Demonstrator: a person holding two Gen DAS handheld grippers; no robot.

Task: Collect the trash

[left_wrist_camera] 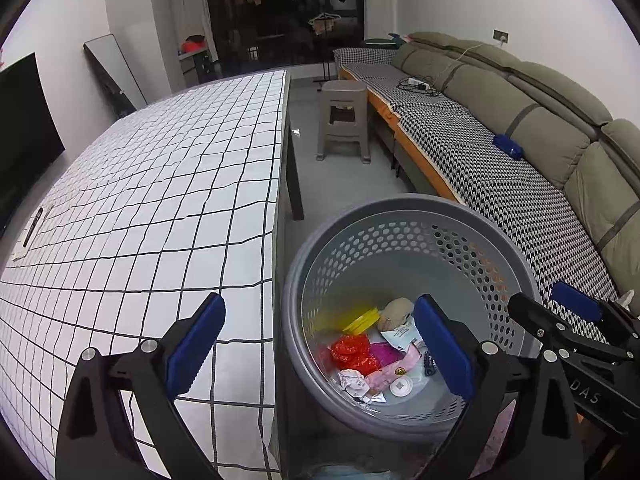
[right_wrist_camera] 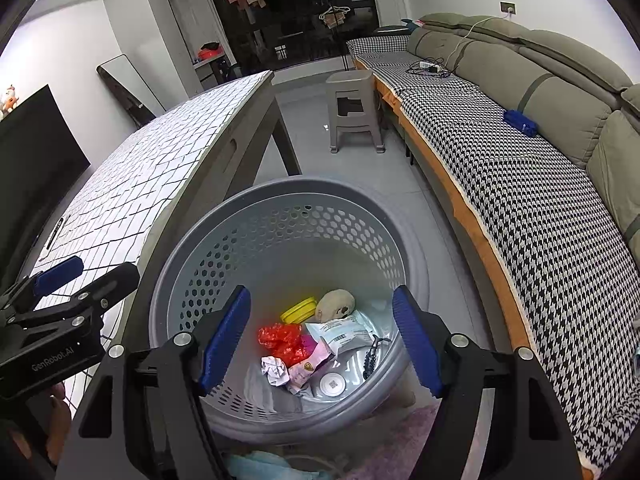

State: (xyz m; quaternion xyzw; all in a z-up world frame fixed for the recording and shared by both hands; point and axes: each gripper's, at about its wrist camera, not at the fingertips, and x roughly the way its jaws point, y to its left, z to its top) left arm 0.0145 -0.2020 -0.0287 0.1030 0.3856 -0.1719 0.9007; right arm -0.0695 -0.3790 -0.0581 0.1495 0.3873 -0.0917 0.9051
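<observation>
A: Start at the fingers. What are they doing?

B: Both pairs are spread and empty. The left gripper [left_wrist_camera: 320, 344] has its blue pads wide apart, one pad over the checked tablecloth [left_wrist_camera: 160, 184], the other over the mouth of the grey basket [left_wrist_camera: 404, 204]. The right gripper [right_wrist_camera: 322, 340] is parted too, nothing between its pads, and it looks straight down into that basket.

A: And the trash?

B: All on the basket's floor. A red crumpled wrapper [right_wrist_camera: 282, 338] lies near the middle, a yellow lid [right_wrist_camera: 299, 309] just behind it toward the far wall, a beige lump [right_wrist_camera: 335, 305] beside the lid. A white printed packet [right_wrist_camera: 344, 334] lies on the sofa side of the wrapper, with a pink wrapper [right_wrist_camera: 310, 368], a crumpled white paper [right_wrist_camera: 275, 370] and a small round white disc [right_wrist_camera: 332, 384] nearer the basket's near wall. A thin dark object [right_wrist_camera: 372, 354] rests against the wall on the sofa side.

A: What crowds the basket?

B: The table edge runs right along one side of it, and a dark table leg [left_wrist_camera: 294, 176] stands just beyond its far rim. On the other side the sofa [left_wrist_camera: 520, 112] with its houndstooth cover runs past, near the basket. The left gripper's body also juts in beside the basket in the right wrist view.

A: Any open room?

B: Bare grey floor beyond the basket's far rim, up to a grey plastic stool [left_wrist_camera: 343, 120]. The basket's mouth is unobstructed from above.
</observation>
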